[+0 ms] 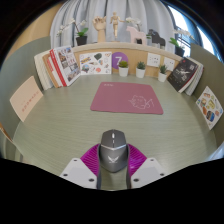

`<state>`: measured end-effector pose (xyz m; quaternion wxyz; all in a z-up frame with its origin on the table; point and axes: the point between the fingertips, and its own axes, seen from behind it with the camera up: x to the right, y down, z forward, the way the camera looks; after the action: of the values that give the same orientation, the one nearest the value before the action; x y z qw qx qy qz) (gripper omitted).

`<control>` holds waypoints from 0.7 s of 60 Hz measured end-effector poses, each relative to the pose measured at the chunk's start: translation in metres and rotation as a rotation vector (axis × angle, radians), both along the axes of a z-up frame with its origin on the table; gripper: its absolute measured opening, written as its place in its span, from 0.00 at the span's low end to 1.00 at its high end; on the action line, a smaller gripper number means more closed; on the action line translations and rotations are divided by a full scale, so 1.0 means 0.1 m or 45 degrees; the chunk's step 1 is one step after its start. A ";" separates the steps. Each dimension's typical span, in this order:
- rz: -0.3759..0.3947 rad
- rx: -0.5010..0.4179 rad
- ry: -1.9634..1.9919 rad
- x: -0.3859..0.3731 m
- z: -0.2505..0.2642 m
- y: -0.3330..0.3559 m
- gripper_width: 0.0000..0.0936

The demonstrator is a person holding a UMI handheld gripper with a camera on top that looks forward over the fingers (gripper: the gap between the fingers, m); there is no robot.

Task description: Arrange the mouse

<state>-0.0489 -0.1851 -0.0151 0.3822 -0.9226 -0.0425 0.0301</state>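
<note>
A grey computer mouse (113, 150) with a dark scroll wheel and a white logo sits between my gripper's (113, 162) fingers, its nose pointing away from me. Both magenta pads (93, 157) press against its sides, so the gripper is shut on it. The mouse hangs over the wooden table (50, 125), short of a pink mouse mat (126, 98) that lies flat in the middle of the table, beyond the fingers.
Books and cards (62, 66) lean along the table's back and sides. A purple calendar block (118, 61), small potted plants (141, 69) and wooden figures (101, 25) stand at the back, near a window.
</note>
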 end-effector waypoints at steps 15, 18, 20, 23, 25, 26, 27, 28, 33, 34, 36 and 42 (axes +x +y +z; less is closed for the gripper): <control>-0.005 -0.020 0.014 -0.12 0.17 0.00 0.33; -0.006 0.028 0.020 -0.19 0.42 0.10 0.34; -0.010 0.066 0.024 -0.23 0.60 0.21 0.34; -0.027 0.126 0.019 -0.24 0.90 0.40 0.34; -0.048 0.170 0.015 -0.23 1.08 0.56 0.34; -0.060 0.187 0.014 -0.23 1.17 0.64 0.34; -0.071 0.207 0.016 -0.22 1.26 0.72 0.34; -0.080 0.227 0.017 -0.21 1.35 0.80 0.34; -0.130 0.316 0.008 -0.12 1.75 1.21 0.33; -0.135 0.329 0.003 -0.10 1.81 1.29 0.33; -0.145 0.346 -0.003 -0.06 1.90 1.45 0.33; -0.161 0.357 -0.041 0.08 1.98 1.87 0.33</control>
<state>-0.0406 0.0021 0.1825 0.5078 -0.8613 0.0059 -0.0151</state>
